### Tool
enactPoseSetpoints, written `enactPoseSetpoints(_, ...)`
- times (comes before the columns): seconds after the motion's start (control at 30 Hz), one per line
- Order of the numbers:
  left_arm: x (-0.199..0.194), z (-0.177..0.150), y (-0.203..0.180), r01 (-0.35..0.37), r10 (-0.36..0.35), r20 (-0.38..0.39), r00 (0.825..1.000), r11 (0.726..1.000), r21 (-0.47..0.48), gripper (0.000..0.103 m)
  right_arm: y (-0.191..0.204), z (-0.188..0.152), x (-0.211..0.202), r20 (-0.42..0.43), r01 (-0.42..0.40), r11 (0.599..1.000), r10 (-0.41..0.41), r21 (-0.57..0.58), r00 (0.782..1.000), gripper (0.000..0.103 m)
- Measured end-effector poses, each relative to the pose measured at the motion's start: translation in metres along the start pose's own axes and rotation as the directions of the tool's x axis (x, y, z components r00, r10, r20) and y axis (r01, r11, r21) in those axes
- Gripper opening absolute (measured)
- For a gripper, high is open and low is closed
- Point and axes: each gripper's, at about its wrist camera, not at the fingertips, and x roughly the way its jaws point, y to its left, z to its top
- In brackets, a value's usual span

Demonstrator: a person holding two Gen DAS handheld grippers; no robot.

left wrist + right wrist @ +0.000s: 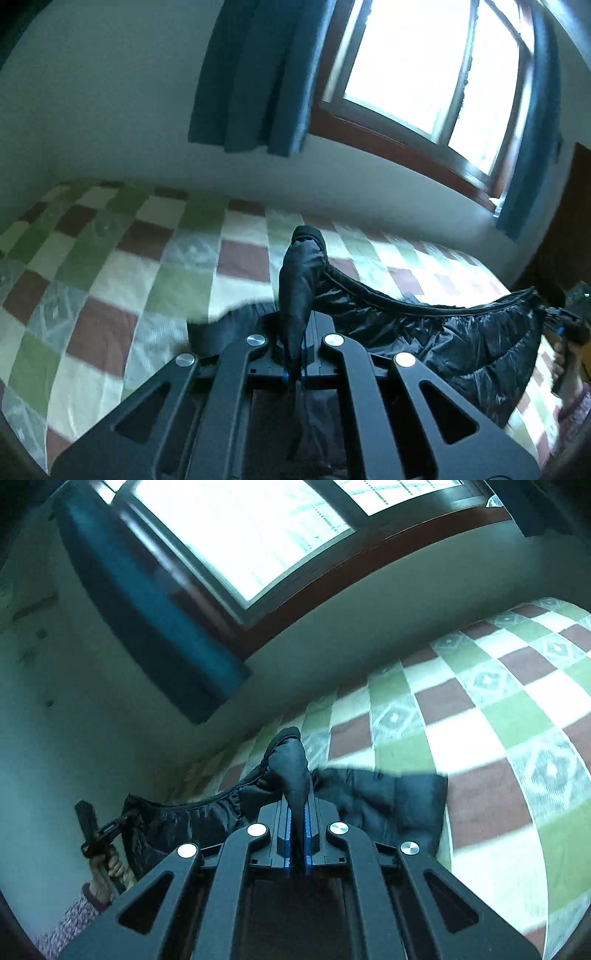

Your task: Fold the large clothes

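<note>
Left gripper (295,354): fingers pressed together on a bunched corner of the black puffer jacket (461,343); the pinched fabric stood up past the fingertips

Jacket, position: held in the air above the checked bedspread (110,280), slung between the two grippers; one panel (388,797) hung down on the far side of the right gripper, and whether its lowest part touched the bed could not be told

Long axis: the elasticated edge (424,314) ran from the left gripper across to the right gripper as a sagging line, so the garment's length lay side to side between the hands

Right gripper (297,834): blue-lined fingers (284,834) clamped on a second bunched corner of the same jacket, cloth rising straight from between them

Nearer hand: neither; each held one end, and each showed at the edge of the other's view

Coming move, judged: with the edge slack, the hands likely needed to part to draw it taut, then lower the jacket flat onto the bedspread before any fold

Risk, judged: the slick shell could slip from the pinch

Containers: none visible

Surroundings: window (424,66) and blue curtain (255,74) behind the bed
</note>
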Motion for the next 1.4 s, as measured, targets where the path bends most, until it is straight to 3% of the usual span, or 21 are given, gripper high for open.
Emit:
enactPoseSetpoints(0.13, 0.053, 0.014, 0.002, -0.068, 0.067, -0.023, 0.997, 0.997, -0.029, 0.003, -0.02, 0.017, 0.052, -0.037, 0.05, 0.998, -0.049, 0.041, 0.998, 0.004)
enactPoseSetpoints(0.33, 0.128, -0.011, 0.025, -0.188, 0.179, -0.166, 0.97, 0.981, -0.043, 0.003, -0.068, 0.002, 0.125, -0.18, 0.168, 0.981, -0.149, 0.099, 0.972, 0.004)
enactPoseSetpoints(0.53, 0.16, -0.037, 0.051, -0.232, 0.207, -0.253, 0.945, 0.97, -0.074, 0.003, -0.101, -0.017, 0.151, -0.252, 0.225, 0.964, -0.185, 0.141, 0.95, 0.004)
enactPoseSetpoints(0.73, 0.179, -0.047, 0.056, -0.227, 0.193, -0.314, 0.93, 0.971, -0.077, 0.007, -0.115, -0.022, 0.149, -0.249, 0.222, 0.953, -0.169, 0.204, 0.954, 0.003)
enactPoseSetpoints(0.8, 0.172, -0.044, 0.056, -0.203, 0.165, -0.313, 0.935, 0.975, -0.095, 0.016, -0.112, -0.021, 0.143, -0.239, 0.204, 0.955, -0.15, 0.217, 0.959, 0.005)
enactPoseSetpoints(0.87, 0.152, -0.04, 0.056, -0.167, 0.123, -0.282, 0.952, 0.976, -0.138, 0.05, -0.109, -0.02, 0.129, -0.22, 0.175, 0.952, -0.121, 0.249, 0.968, 0.011)
enactPoseSetpoints(0.9, 0.141, -0.039, 0.056, -0.146, 0.101, -0.257, 0.961, 0.976, -0.16, 0.056, -0.107, -0.021, 0.12, -0.209, 0.159, 0.952, -0.104, 0.263, 0.972, 0.028)
enactPoseSetpoints(0.93, 0.121, -0.041, 0.058, -0.108, 0.063, -0.225, 0.972, 0.974, -0.198, 0.06, -0.102, -0.024, 0.101, -0.183, 0.149, 0.951, -0.101, 0.272, 0.978, 0.052)
enactPoseSetpoints(1.0, 0.098, -0.046, 0.06, -0.07, 0.02, -0.204, 0.979, 0.969, -0.237, 0.061, -0.094, -0.031, 0.076, -0.145, 0.14, 0.954, -0.104, 0.267, 0.984, 0.066)
enactPoseSetpoints(1.23, 0.002, -0.103, 0.069, -0.048, -0.003, -0.149, 0.989, 0.938, -0.342, 0.069, -0.083, -0.09, -0.013, -0.12, 0.11, 0.94, -0.074, 0.323, 0.99, 0.07)
enactPoseSetpoints(1.4, -0.041, -0.15, 0.072, -0.045, -0.02, -0.143, 0.99, 0.899, -0.435, 0.071, -0.075, -0.14, -0.045, -0.156, 0.103, 0.914, -0.045, 0.392, 0.987, 0.071)
